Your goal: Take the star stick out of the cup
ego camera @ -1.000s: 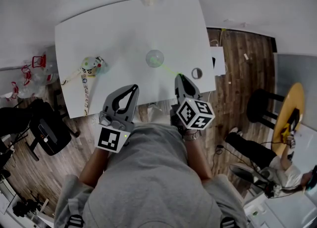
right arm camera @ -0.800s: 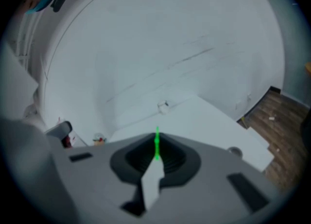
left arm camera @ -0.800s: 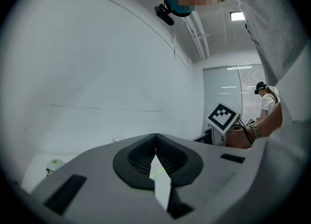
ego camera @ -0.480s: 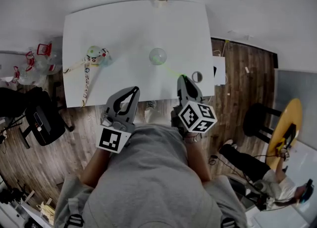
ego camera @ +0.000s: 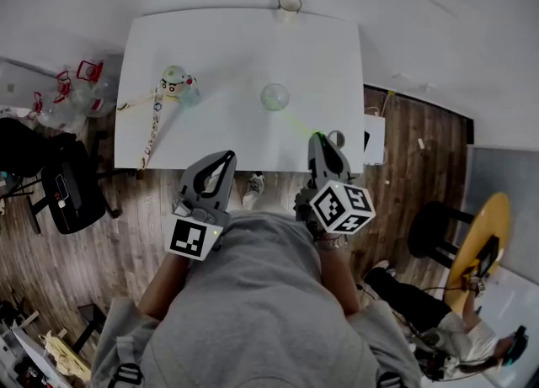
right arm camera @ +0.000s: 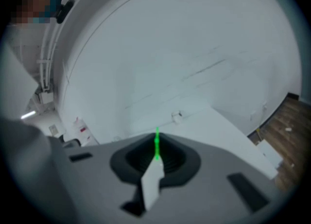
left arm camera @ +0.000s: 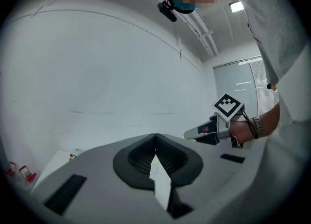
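Table point(ego camera: 227, 50) | cup point(ego camera: 274, 96) seemingly holds star stick point(ego camera: 296, 123) | right gripper point(ego camera: 317, 136) clamps it | left gripper point(ego camera: 228, 156) closed

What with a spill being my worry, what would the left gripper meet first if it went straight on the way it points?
Probably the clear cup: the left gripper, shut and empty, points across the table toward it, and its own view shows the cup ahead. Height is unclear; it might pass above.

White table point(ego camera: 236, 50): a small toy figure point(ego camera: 175, 82) with a strap point(ego camera: 152, 130) lies near its left edge, and a dark ring point(ego camera: 336, 138) sits at its near right corner. A black chair point(ego camera: 72, 197) stands left of the table. A black stool point(ego camera: 431, 231) stands right of it on the wooden floor point(ego camera: 413, 151).
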`<state>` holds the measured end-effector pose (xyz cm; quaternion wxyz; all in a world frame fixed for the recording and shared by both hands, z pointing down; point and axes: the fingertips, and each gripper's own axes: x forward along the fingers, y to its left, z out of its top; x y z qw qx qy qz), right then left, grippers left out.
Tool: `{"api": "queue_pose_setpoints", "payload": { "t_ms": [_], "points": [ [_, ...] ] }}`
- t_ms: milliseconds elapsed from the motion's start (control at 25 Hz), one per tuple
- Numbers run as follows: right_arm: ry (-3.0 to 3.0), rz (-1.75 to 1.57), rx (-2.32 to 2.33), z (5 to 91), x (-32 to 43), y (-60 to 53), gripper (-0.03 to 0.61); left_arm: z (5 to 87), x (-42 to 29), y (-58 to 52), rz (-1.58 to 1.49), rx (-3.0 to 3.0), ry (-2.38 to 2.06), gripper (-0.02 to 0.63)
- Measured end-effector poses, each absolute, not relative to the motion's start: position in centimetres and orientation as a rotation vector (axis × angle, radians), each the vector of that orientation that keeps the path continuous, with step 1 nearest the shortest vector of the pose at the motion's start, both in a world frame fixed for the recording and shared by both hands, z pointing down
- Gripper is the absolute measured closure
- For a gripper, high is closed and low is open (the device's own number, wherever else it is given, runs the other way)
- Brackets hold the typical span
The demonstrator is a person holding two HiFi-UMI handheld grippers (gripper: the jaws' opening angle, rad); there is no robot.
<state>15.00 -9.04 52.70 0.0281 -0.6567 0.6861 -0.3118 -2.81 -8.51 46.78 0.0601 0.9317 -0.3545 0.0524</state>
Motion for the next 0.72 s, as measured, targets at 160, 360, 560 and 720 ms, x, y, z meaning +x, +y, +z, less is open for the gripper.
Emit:
{"api": "queue_pose_setpoints", "payload": {
  "t_ms": [160, 360, 560, 720],
  "points": [
    [2.163, -0.926, -1.985, 51.8, 14.3, -8.7, 0.534, 46.4, -3.6, -7.9, 0.139, 2.81, -1.137, 0.581],
    [2.236, -0.849, -1.934, 50.1, 13.0, -8.8, 0.534, 45.4, -4.5, -7.6, 0.102, 2.818, -1.207, 0.581],
    [2.344, -0.736, -1.91, 48.3, 11.6, -8.9, 0.534, 44.4, -5.1, -7.2, 0.082, 2.815, -1.262, 0.581],
    [2.416, -0.666, -1.894, 47.6, 10.4, -9.1, 0.534, 43.9, -5.7, -7.0, 0.062, 2.811, -1.306, 0.581]
  ]
}}
